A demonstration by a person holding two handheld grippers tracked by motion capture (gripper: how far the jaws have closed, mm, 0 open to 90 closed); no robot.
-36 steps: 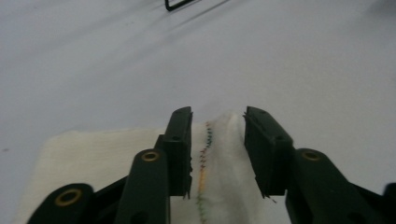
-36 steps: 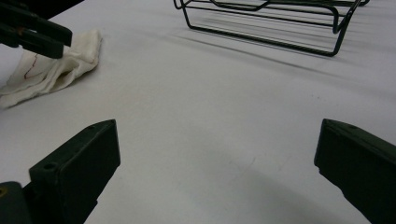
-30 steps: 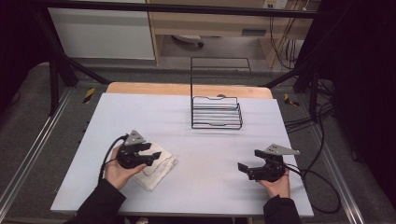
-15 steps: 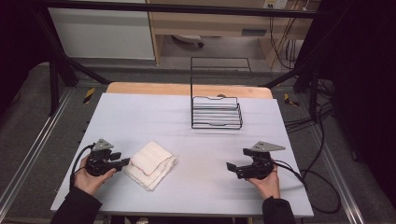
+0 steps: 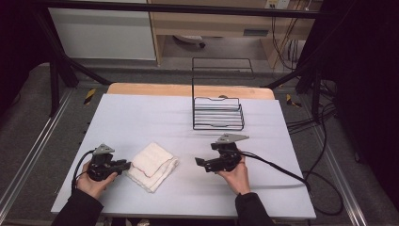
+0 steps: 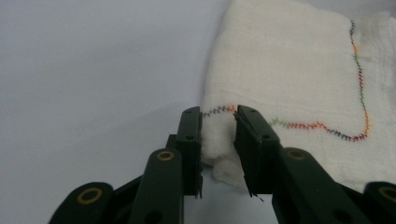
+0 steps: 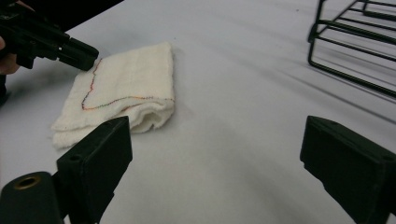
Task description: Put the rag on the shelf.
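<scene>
Left claw (image 6: pixel 218 140) clenched on folded cloth's (image 6: pixel 289 84) near corner, right claw (image 7: pixel 215 168) wide, bare table (image 5: pixel 141 117) between

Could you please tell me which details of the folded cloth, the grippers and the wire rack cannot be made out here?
- Cloth: left gripper view, its corner between the jaws is covered; the frame edge cuts its right side.
- Wire rack: right gripper view, cut off by the edge.
- Left gripper: high view, jaw gap too small.
</scene>
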